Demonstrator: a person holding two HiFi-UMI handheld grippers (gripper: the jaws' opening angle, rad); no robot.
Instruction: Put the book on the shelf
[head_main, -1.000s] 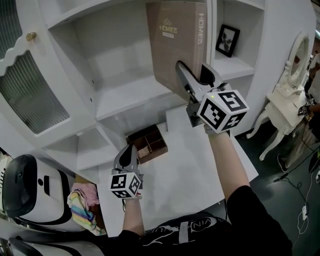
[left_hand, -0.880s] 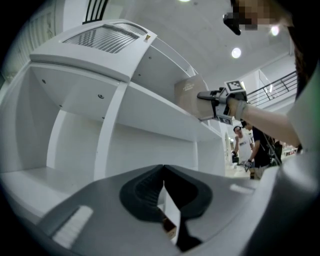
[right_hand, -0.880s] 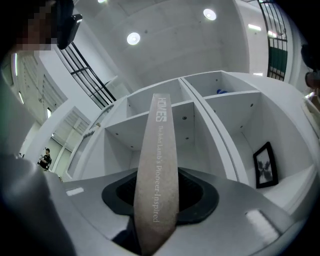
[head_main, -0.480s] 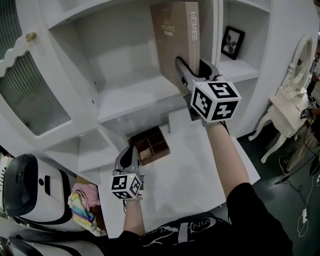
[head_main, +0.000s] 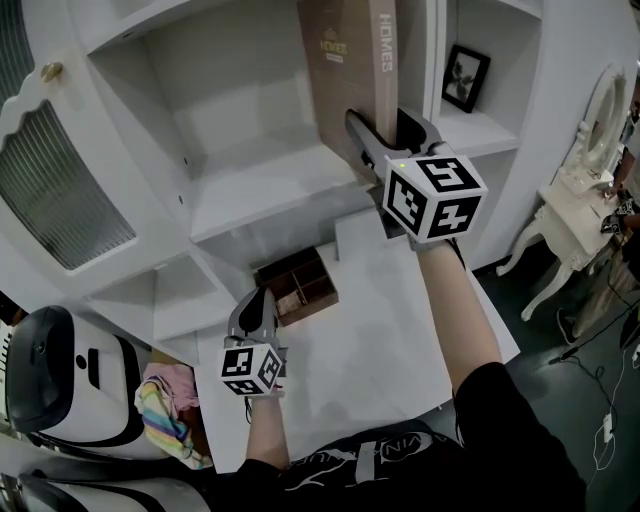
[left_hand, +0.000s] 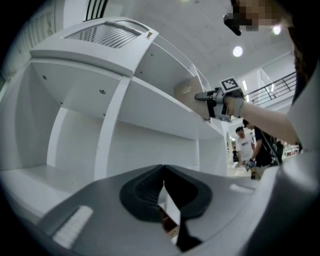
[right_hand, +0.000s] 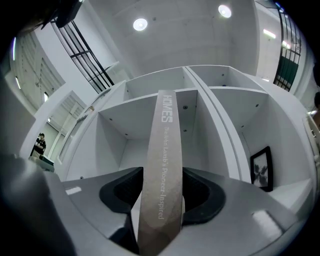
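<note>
A tan book with "HOMES" on its spine stands upright on the white shelf, next to the divider. My right gripper straddles its lower spine. Its jaws have just been opening, and the book is still between them in the right gripper view, with the pads no longer squeezing it. My left gripper hangs low over the white table, shut and empty; its tips meet in the left gripper view. That view also shows the right gripper at the book.
A brown wooden box sits at the table's far edge under the shelf. A framed picture stands in the compartment to the right. A ribbed glass cabinet door hangs open at left. A white machine stands at lower left.
The book has swung from tilted with its cover showing to upright, spine towards me, closer to the divider. My right gripper moved with it. The left gripper stayed put.
</note>
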